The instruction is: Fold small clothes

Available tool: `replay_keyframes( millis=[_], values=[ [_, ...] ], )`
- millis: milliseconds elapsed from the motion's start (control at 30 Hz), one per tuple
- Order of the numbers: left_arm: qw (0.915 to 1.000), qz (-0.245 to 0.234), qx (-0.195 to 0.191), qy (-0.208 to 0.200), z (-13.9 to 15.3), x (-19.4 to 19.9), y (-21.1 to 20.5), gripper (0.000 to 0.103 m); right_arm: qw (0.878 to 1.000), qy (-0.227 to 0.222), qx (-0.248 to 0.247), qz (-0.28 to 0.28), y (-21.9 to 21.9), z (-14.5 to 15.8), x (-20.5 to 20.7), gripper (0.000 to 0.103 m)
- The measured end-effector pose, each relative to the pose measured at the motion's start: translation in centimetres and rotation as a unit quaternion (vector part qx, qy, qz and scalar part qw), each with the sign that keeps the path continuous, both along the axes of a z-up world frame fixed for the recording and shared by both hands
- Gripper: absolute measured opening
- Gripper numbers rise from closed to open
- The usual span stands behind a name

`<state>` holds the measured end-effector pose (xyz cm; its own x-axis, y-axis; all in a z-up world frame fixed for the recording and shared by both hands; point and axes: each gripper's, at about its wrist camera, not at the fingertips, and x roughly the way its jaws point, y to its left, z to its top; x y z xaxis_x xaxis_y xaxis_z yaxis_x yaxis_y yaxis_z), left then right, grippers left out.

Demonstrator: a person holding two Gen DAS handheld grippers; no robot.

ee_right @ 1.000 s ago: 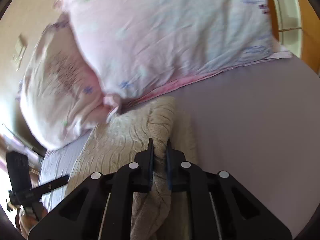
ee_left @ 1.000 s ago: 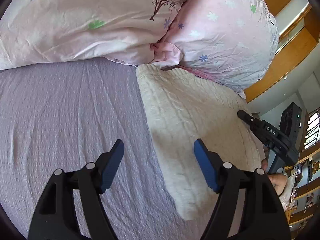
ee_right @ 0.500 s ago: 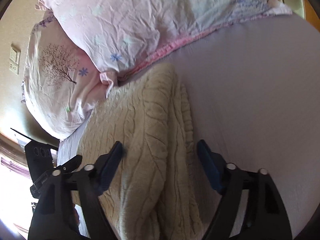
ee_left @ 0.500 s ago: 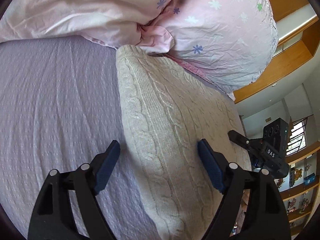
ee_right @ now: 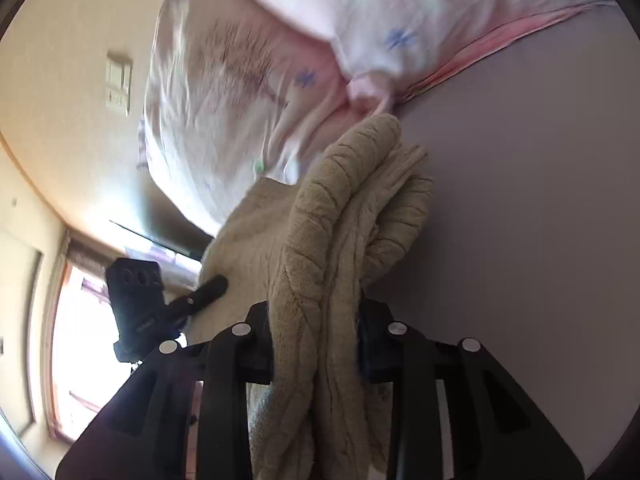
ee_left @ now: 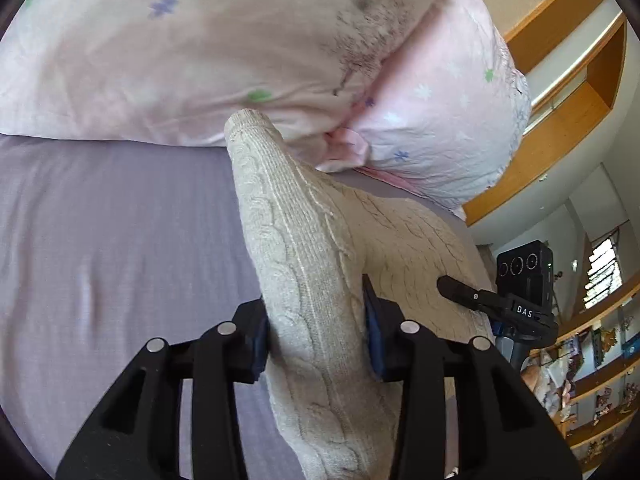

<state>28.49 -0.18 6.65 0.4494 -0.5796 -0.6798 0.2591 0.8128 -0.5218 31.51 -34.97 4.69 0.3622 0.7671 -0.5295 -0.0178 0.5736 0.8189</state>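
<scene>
A cream cable-knit sweater point(ee_left: 304, 256) is held between both grippers above the lilac bed sheet point(ee_left: 112, 232). My left gripper point(ee_left: 316, 336) is shut on a thick bunch of its left edge, which rises in a ridge toward the pillows. My right gripper point(ee_right: 316, 344) is shut on the folded right edge of the sweater point(ee_right: 340, 216), whose layers hang bunched between the fingers. The right gripper also shows in the left wrist view point(ee_left: 460, 290), and the left gripper shows in the right wrist view point(ee_right: 212, 286).
Two pink floral pillows point(ee_left: 208, 48) lie at the head of the bed, touching the sweater's far end; they also show in the right wrist view point(ee_right: 248, 80). Wooden shelves point(ee_left: 560, 92) and a window are at the right. A wall switch point(ee_right: 118, 80) is on the beige wall.
Half a second ago both grippers were open over the flat sweater. Both have since closed on its side edges and lifted them, so the sweater bunches up off the sheet.
</scene>
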Motion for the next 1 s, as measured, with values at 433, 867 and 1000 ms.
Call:
replay_keyframes(
  millis=[433,867,1000],
  values=[
    [0.9962,-0.029,0.042,-0.071,2.1,-5.4,-1.7,0.082,0.994,-0.082,-0.057,0.035,4.8,5.8,-1.9,0.086],
    [0.9634,0.047,0.256,-0.066,-0.4,-11.2,-3.1,0.101,0.968,-0.109,-0.226,-0.015,5.3,7.8,-9.8,0.102],
    [0.9635,0.037,0.265,-0.011,-3.6,-12.1,-2.1,0.101,0.952,-0.094,-0.292,0.016,8.5,5.3,-11.9,0.102]
  ],
)
